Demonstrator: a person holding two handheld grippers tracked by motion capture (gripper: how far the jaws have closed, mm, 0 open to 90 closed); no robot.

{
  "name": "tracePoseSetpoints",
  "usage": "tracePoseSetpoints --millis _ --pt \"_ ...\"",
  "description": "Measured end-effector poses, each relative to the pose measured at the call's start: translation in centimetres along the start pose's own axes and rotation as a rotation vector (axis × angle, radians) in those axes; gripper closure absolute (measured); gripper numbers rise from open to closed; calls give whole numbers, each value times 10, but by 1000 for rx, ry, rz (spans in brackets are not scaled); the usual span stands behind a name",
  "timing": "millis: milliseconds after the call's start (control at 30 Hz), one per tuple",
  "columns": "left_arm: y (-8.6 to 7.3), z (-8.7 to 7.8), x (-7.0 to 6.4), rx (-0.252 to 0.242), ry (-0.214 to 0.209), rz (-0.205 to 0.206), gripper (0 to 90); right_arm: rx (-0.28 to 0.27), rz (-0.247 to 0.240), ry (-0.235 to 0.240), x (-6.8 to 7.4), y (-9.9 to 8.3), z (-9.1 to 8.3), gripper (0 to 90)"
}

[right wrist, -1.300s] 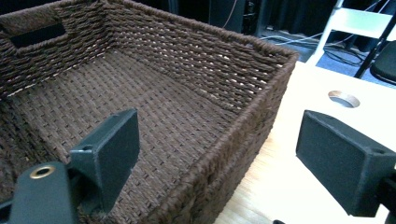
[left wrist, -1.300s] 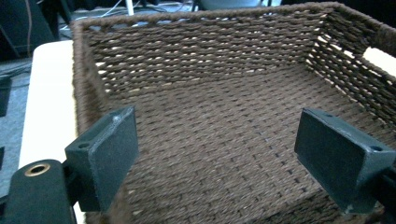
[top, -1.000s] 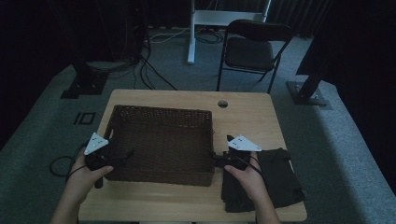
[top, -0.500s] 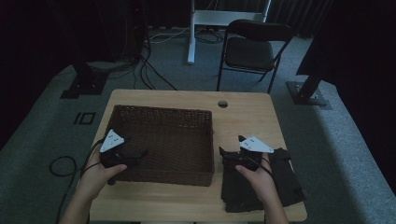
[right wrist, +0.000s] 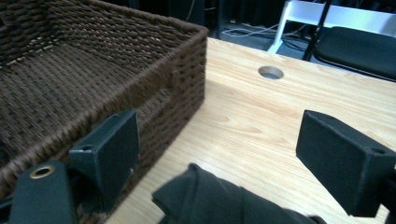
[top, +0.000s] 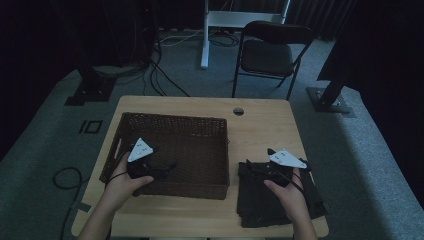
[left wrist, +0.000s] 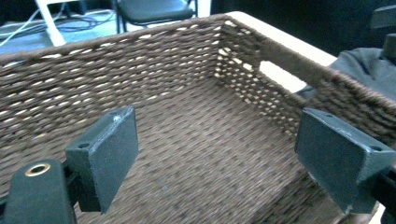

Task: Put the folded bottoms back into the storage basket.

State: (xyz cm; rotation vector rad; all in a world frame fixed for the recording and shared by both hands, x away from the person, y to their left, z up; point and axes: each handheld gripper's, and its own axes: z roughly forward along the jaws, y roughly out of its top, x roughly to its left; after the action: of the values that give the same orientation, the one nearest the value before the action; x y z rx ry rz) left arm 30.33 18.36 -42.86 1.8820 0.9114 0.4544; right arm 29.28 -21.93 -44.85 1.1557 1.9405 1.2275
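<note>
1. The left gripper [top: 167, 167] is hovering inside the wicker basket [top: 170, 122], over its near left part; its jaws are standing wide apart with nothing between them (the left gripper view shows only woven floor in the gap).
2. The right gripper [top: 251, 167] is hanging over the far left edge of the dark folded cloth [top: 260, 205], jaws spread wide and gripping nothing.
3. The cloth is lying on the wooden table [top: 260, 130], at the near right, just beside the basket's right wall and apart from it by a strip of bare wood.
4. In the right gripper view a folded corner of the cloth [right wrist: 215, 200] is sitting below and between the open jaws, not touching either pad as far as can be told.
5. The basket's corner [right wrist: 187, 60] is rising just left of that gripper, close to its left jaw (the nearest obstacle on that side).
6. A round cable hole [top: 238, 111] is sitting in the tabletop near the far edge, well apart from both grippers.
7. Beyond the table a black folding chair [top: 270, 52] and a white desk frame [top: 225, 22] are standing on grey carpet.
8. Loose cables [top: 150, 70] are lying on the floor at the far left; another cable loop [top: 62, 177] is trailing by the table's left side.
9. The room is dim; fine detail of the cloth's folds is hard to make out.
</note>
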Motion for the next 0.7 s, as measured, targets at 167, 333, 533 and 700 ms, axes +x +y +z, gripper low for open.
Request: tracePoseSetpoints --millis 167,333,533,700 --pt "6 12 -14 -1 -46 19 140 -1 17 -25 -11 -5 -10 131" --pt "10 21 -27 -6 -82 32 140 2 26 -47 -20 -11 -18 131" --pt "16 32 -43 -10 -121 54 140 9 41 -71 -31 -20 -28 131" --pt "23 41 -58 -17 -154 69 140 6 51 -92 -40 -24 -36 131"
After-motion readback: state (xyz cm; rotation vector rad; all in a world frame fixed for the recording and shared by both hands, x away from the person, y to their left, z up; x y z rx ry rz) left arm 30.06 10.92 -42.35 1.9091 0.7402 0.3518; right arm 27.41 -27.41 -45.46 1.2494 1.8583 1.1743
